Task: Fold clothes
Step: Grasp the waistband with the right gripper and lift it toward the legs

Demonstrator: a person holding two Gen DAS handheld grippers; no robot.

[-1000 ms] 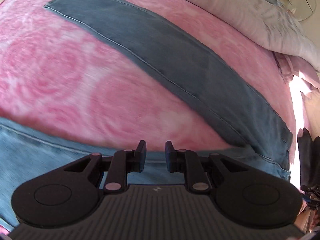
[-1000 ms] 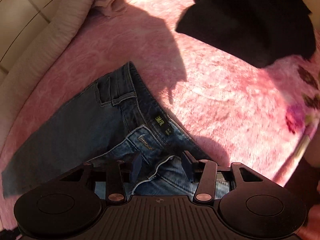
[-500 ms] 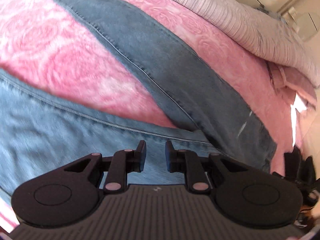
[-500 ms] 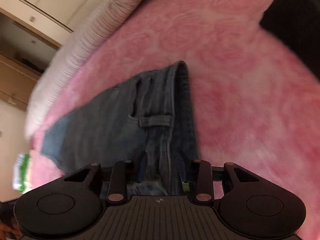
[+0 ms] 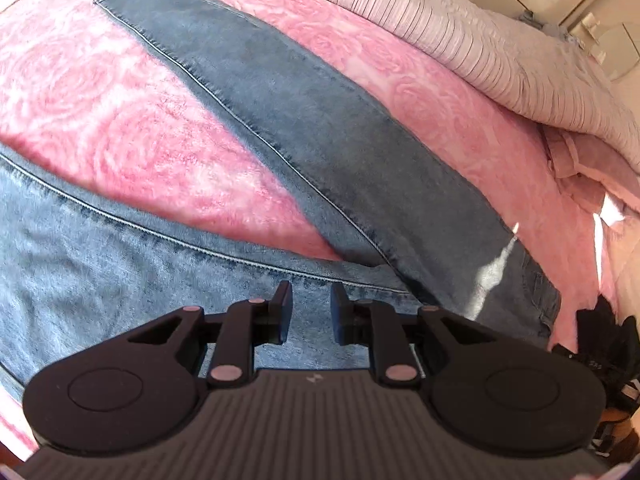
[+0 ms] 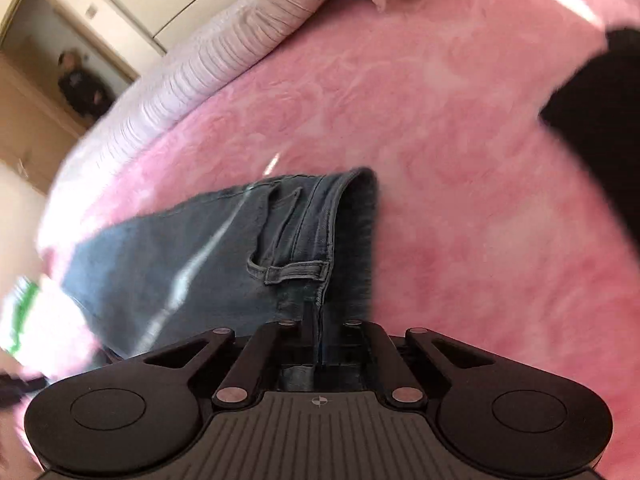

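Blue jeans lie on a pink rose-patterned blanket (image 5: 120,120). In the left wrist view one leg (image 5: 312,128) runs diagonally from the upper left to the lower right, and the other leg (image 5: 100,264) spreads under my left gripper (image 5: 311,312). That gripper hovers over the denim, narrowly open, with nothing pinched. In the right wrist view my right gripper (image 6: 324,336) is shut on the jeans' waistband (image 6: 320,248) near a belt loop (image 6: 294,270). The cloth hides its fingertips.
A pale striped quilt (image 5: 460,40) lines the far side of the bed. A black garment (image 6: 600,128) lies at the right, and a dark item (image 5: 608,344) sits by the bed edge. A person (image 6: 80,84) stands in a doorway. Something green (image 6: 22,312) shows at the left.
My right gripper went from wide open above the waistband to shut on it, and its view swung toward the quilt. My left gripper moved in over the near leg.
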